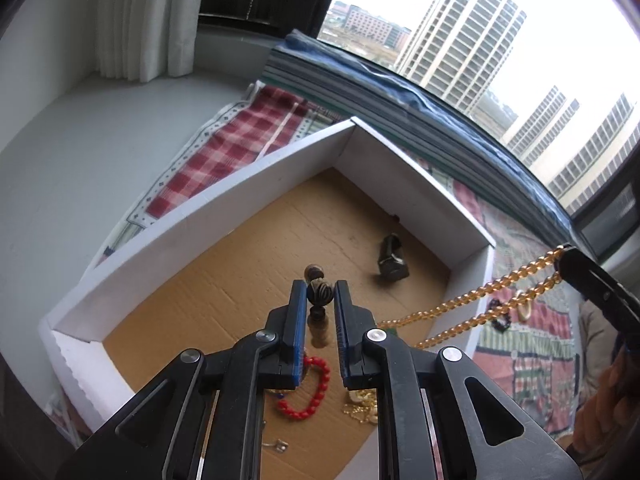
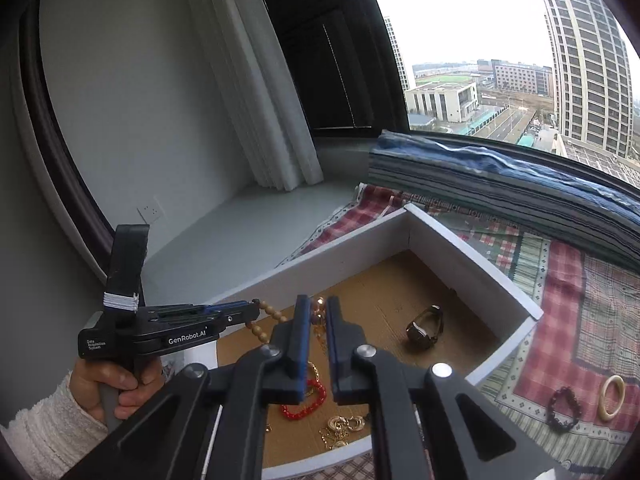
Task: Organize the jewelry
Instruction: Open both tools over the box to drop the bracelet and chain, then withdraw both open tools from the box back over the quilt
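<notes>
- High-rise towers fill the window behind a sill spread with a red-checked patchwork cloth [image 2: 568, 304], where a white-walled box with a brown cardboard floor [image 1: 224, 216] sits open.
- Nearest, on the box floor: a red bead bracelet [image 1: 316, 392] and a heap of gold chain jewellery [image 2: 340, 428]; farther in lies a dark metal ring [image 2: 426, 326].
- Left gripper [image 1: 320, 292] is closed to a narrow gap on a strand of brown wooden beads [image 1: 319, 294], hanging over the box's near half.
- Right gripper [image 2: 318, 312] is pinched shut on a long amber bead necklace [image 1: 480, 300], whose doubled strand runs taut from the right, across the box's right wall, toward the near side.
- Both strands look ready to be lowered; the box floor lies directly beneath the left gripper, which appears nearer to it.
- Outside, right of the box, a black bead bracelet [image 2: 562, 410] and a pale wooden bangle [image 2: 610, 398] wait on the cloth.
</notes>
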